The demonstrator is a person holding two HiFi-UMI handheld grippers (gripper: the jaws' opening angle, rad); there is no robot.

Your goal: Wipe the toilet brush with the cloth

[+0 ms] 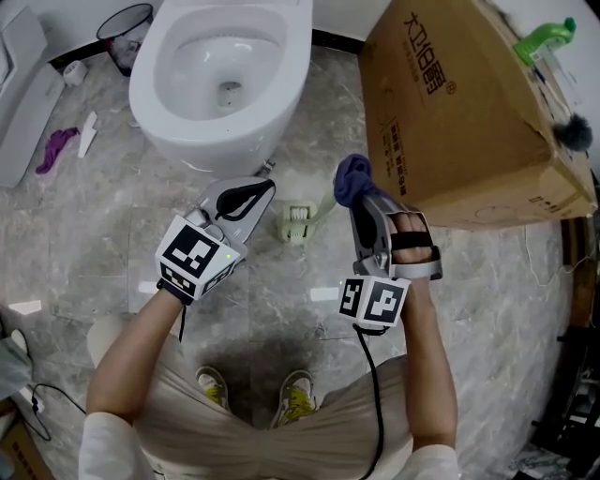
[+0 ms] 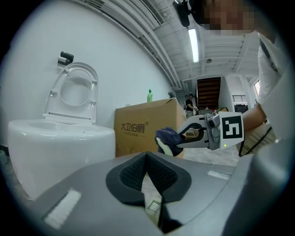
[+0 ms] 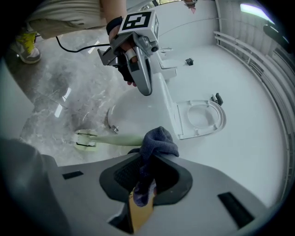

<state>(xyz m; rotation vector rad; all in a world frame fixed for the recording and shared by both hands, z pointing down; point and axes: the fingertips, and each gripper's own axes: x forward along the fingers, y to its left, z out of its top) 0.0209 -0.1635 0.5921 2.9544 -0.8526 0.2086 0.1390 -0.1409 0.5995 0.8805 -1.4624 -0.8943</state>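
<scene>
A pale green toilet brush (image 1: 298, 223) lies on the marble floor in front of the toilet, head toward me and handle running up to the right. My right gripper (image 1: 361, 202) is shut on a dark blue cloth (image 1: 354, 178), which bunches over the far end of the handle. In the right gripper view the cloth (image 3: 156, 140) hangs between the jaws, and the brush (image 3: 92, 138) extends left from under it. My left gripper (image 1: 262, 190) hovers just left of the brush, shut and holding nothing. From the left gripper view, the cloth (image 2: 169, 137) covers the handle's tip.
The white toilet (image 1: 220, 84) stands with its seat up just beyond the grippers. A big cardboard box (image 1: 459, 103) stands close on the right with a green bottle (image 1: 544, 37) on top. At far left are a black waste bin (image 1: 127, 28) and a purple item (image 1: 56, 145).
</scene>
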